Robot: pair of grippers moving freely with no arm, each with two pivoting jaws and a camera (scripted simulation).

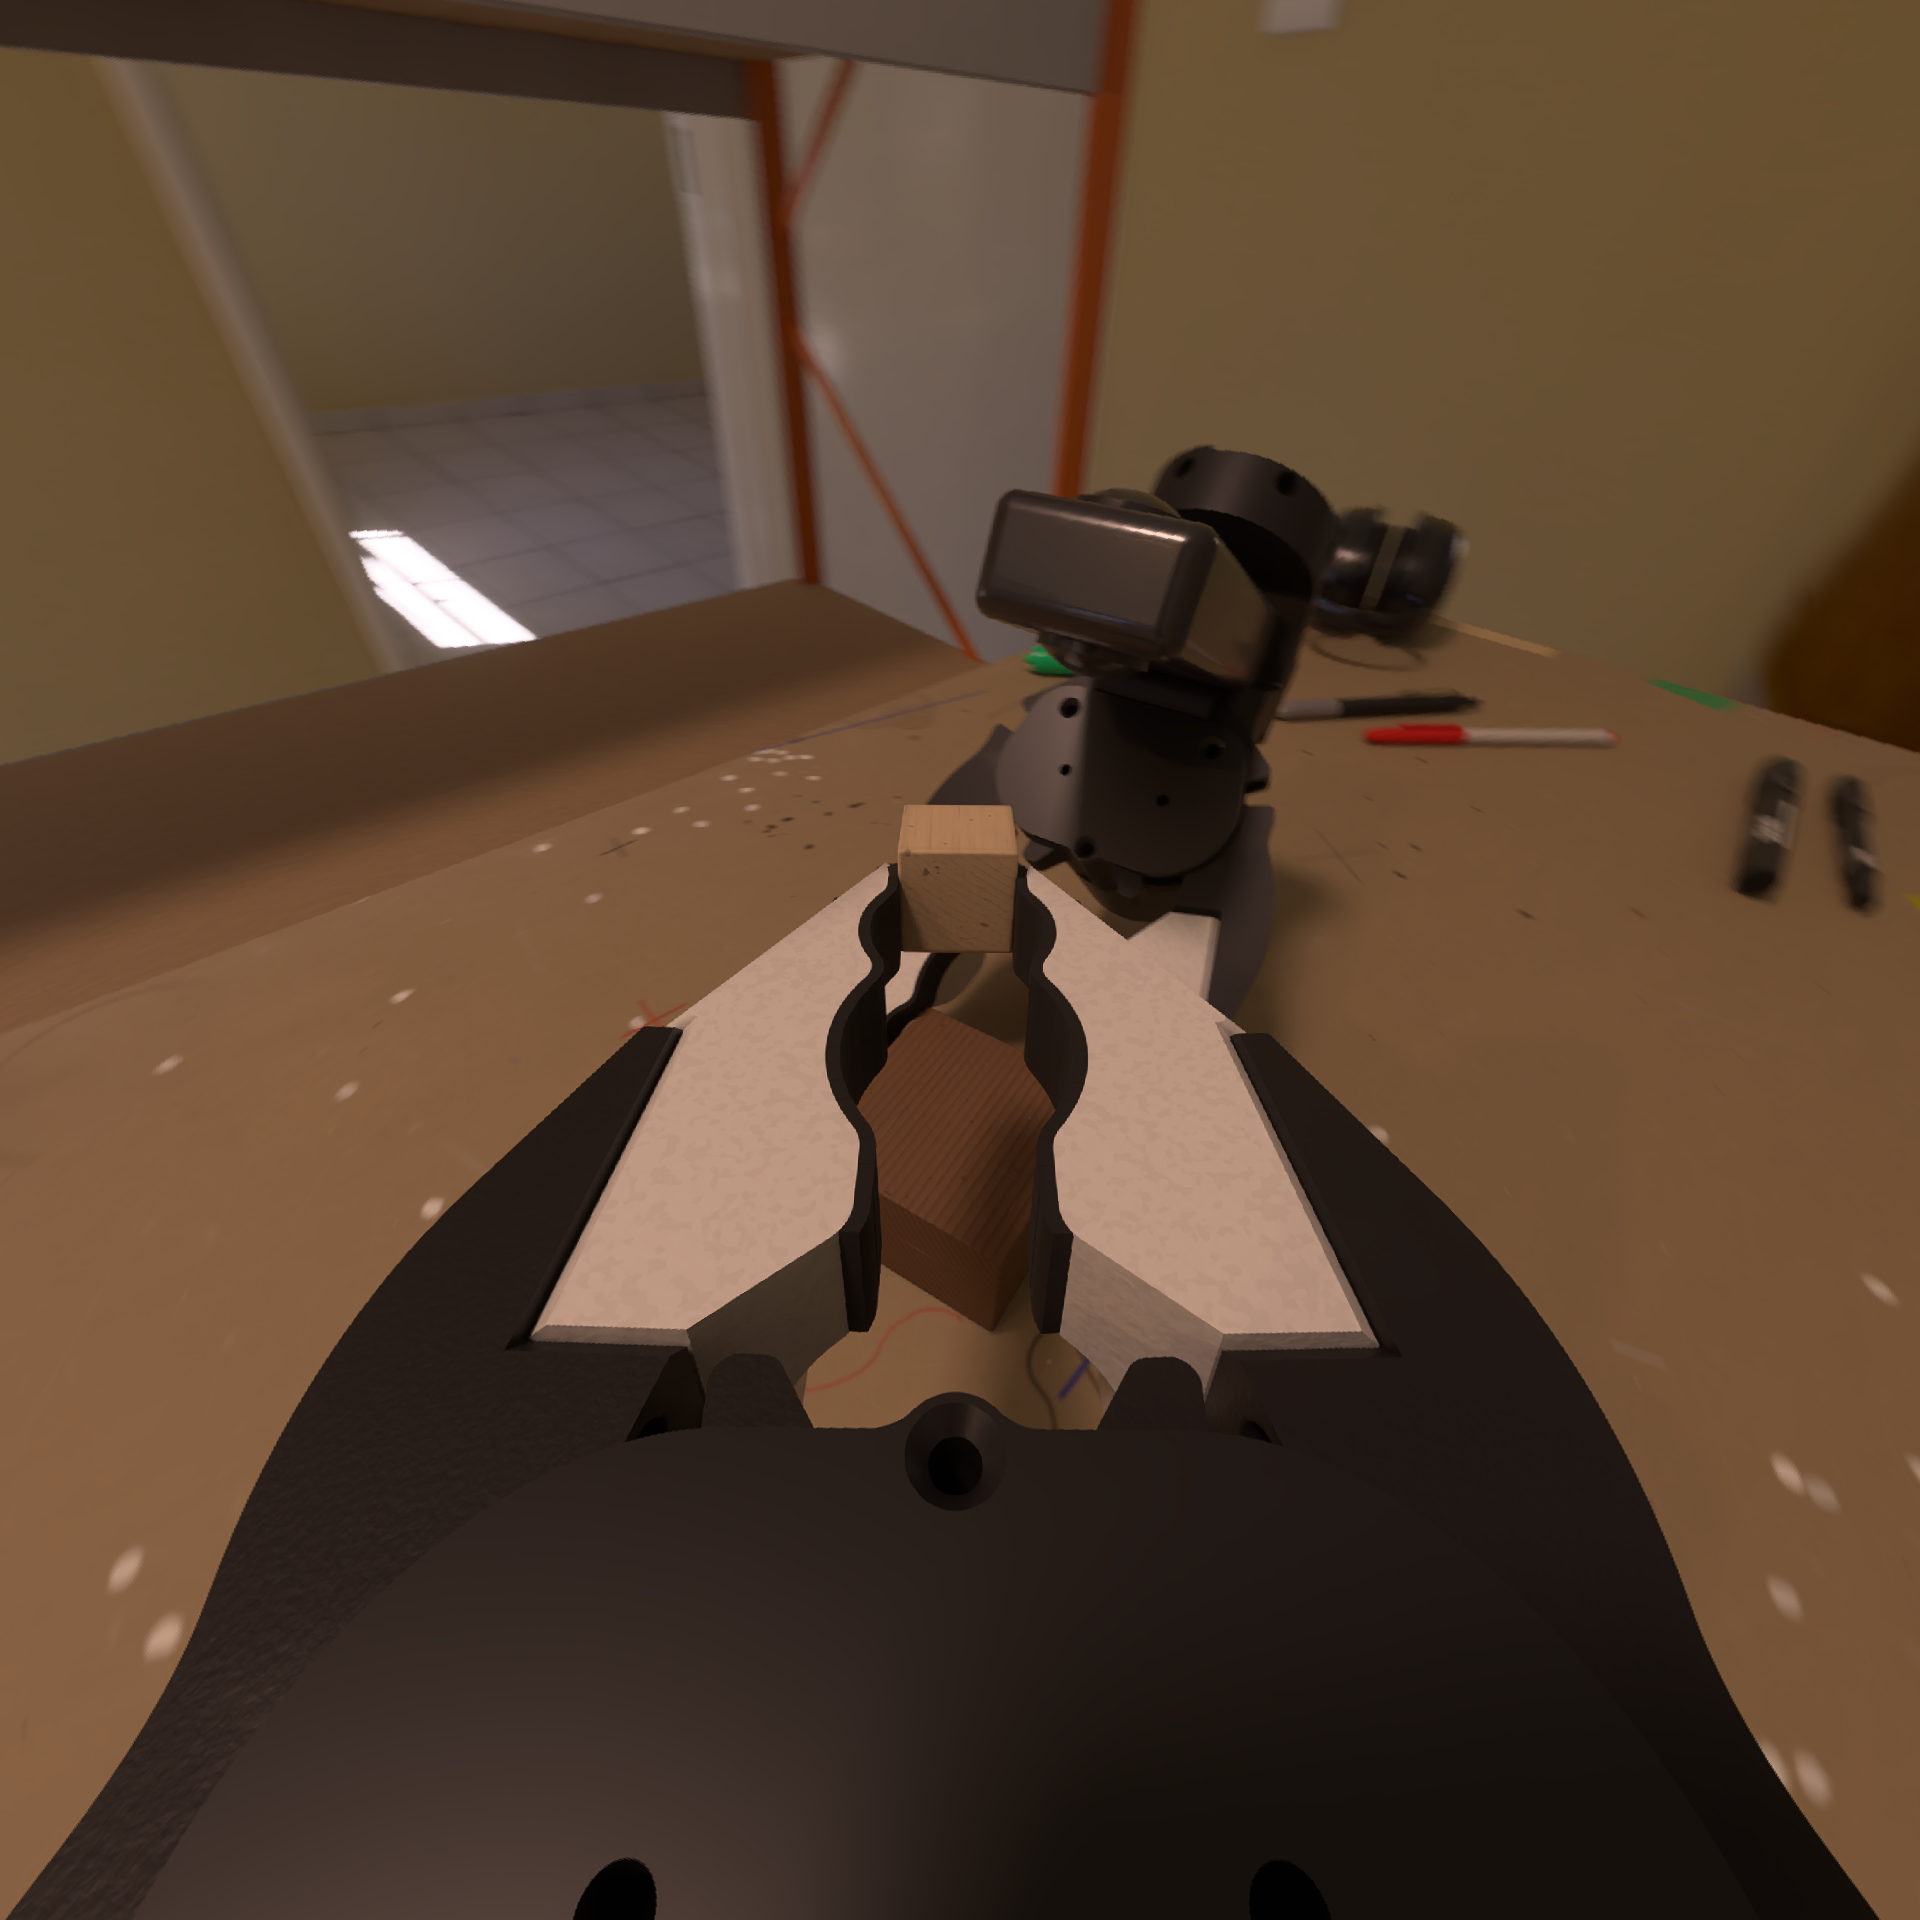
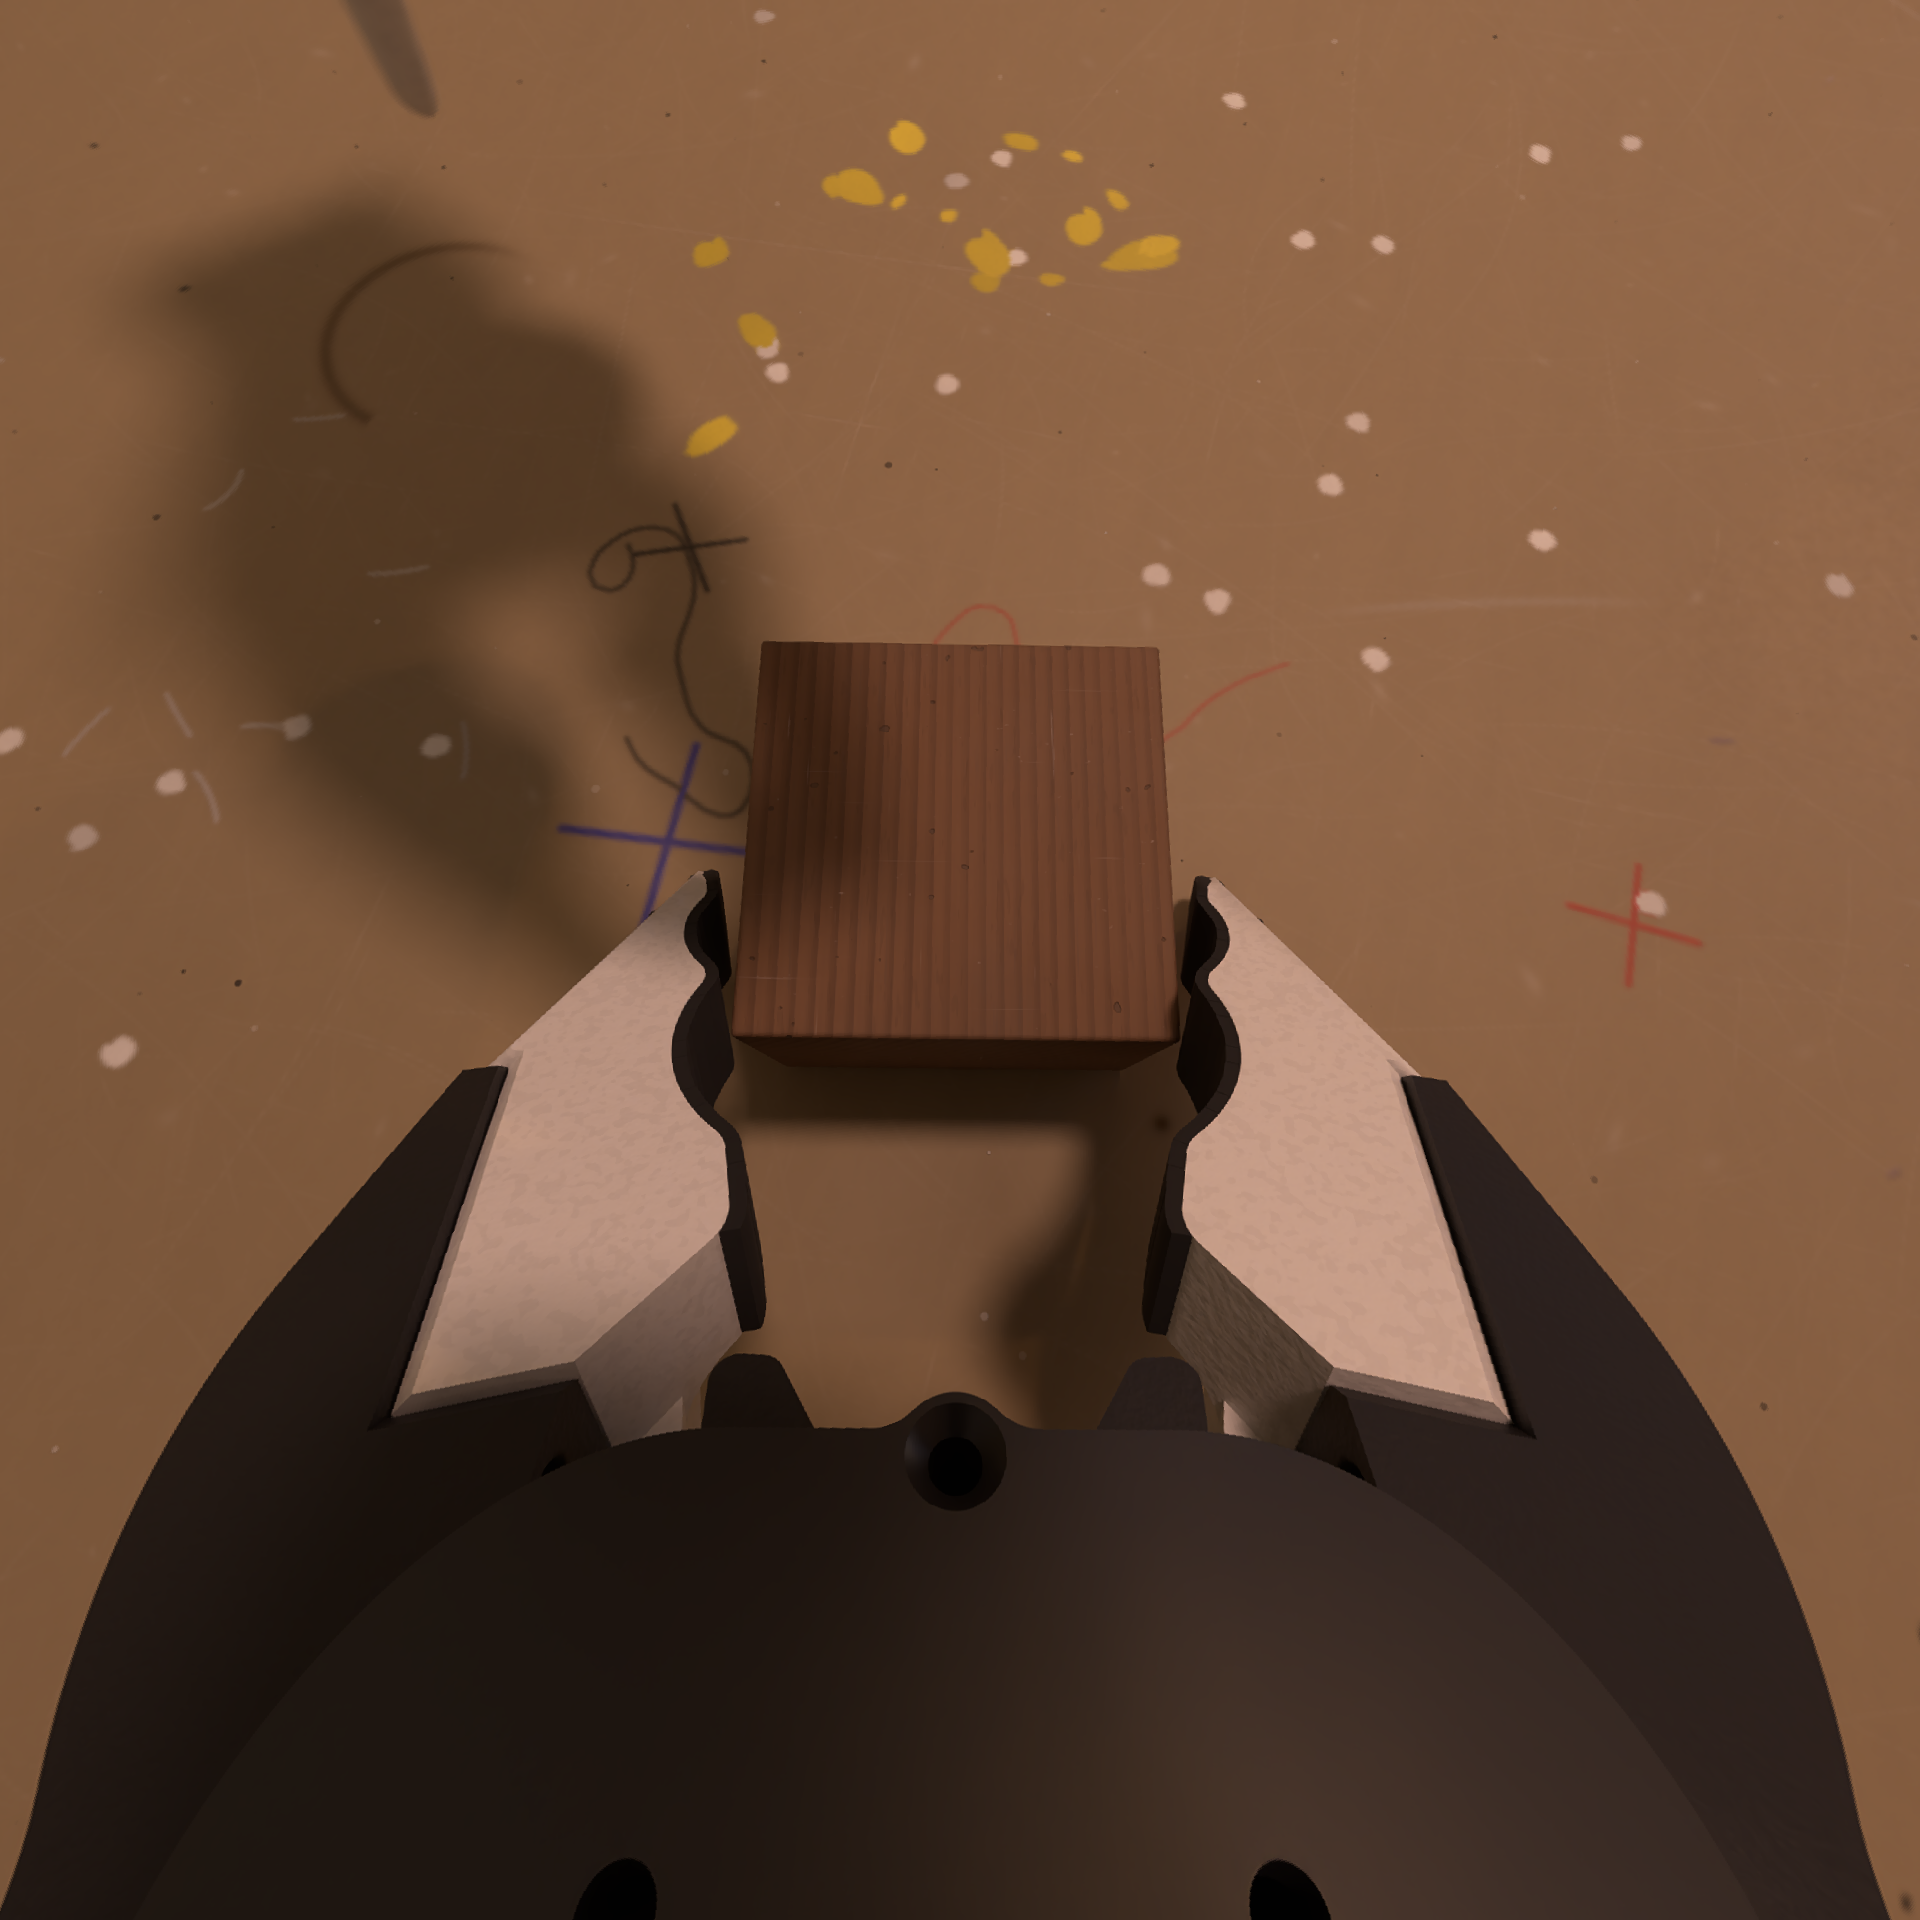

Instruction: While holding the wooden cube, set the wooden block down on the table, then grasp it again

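My left gripper (image 1: 956, 894) is shut on a small pale wooden cube (image 1: 956, 878), pinched at the fingertips and held above the table. Under it, a larger dark brown wooden block (image 1: 956, 1174) rests on the table. In the right wrist view the block (image 2: 956, 842) lies between my right gripper's fingertips. My right gripper (image 2: 956, 894) is open and points down, with a thin gap on each side of the block. The right gripper's body (image 1: 1132, 790) shows just beyond the cube in the left wrist view.
A red marker (image 1: 1486, 736), a dark marker (image 1: 1371, 707) and two black markers (image 1: 1766, 842) lie on the table to the right. A black device (image 1: 1382, 566) sits at the back. The table's edge (image 1: 416, 707) runs along the left. Yellow paint spots (image 2: 987, 249) mark the tabletop.
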